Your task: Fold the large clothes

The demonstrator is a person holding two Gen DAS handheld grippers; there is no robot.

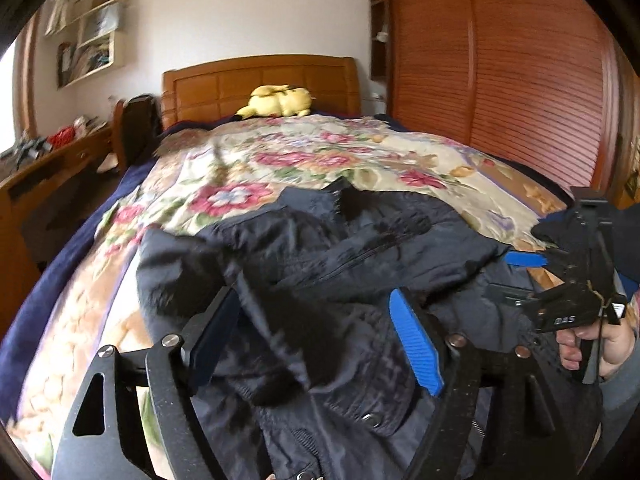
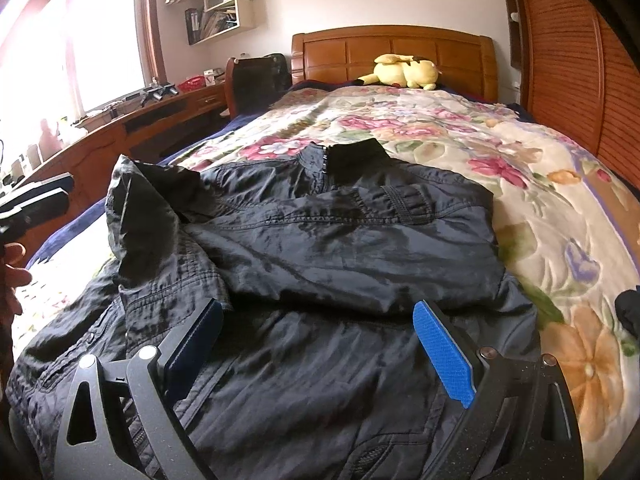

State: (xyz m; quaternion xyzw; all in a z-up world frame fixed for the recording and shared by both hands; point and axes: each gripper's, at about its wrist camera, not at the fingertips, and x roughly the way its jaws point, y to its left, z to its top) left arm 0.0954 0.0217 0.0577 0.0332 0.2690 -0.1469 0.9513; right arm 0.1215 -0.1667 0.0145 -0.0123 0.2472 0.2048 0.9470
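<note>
A dark navy jacket (image 2: pixel 340 248) lies on the floral bedspread (image 2: pixel 460 136), collar toward the headboard, one sleeve folded across its front. It also shows in the left wrist view (image 1: pixel 352 248), blurred. My left gripper (image 1: pixel 316 308) is open just above the jacket's lower left part, with a fold of cloth between its blue pads; it does not grip. My right gripper (image 2: pixel 320 324) is open over the jacket's lower middle, holding nothing. The right gripper also shows in the left wrist view (image 1: pixel 532 260), open at the jacket's right edge.
A yellow plush toy (image 2: pixel 404 72) lies by the wooden headboard (image 2: pixel 392 48). A wooden louvred wardrobe (image 1: pixel 500 92) stands along the right of the bed. A wooden desk (image 2: pixel 140 120) with clutter and a chair (image 2: pixel 256 80) stand to the left under a window.
</note>
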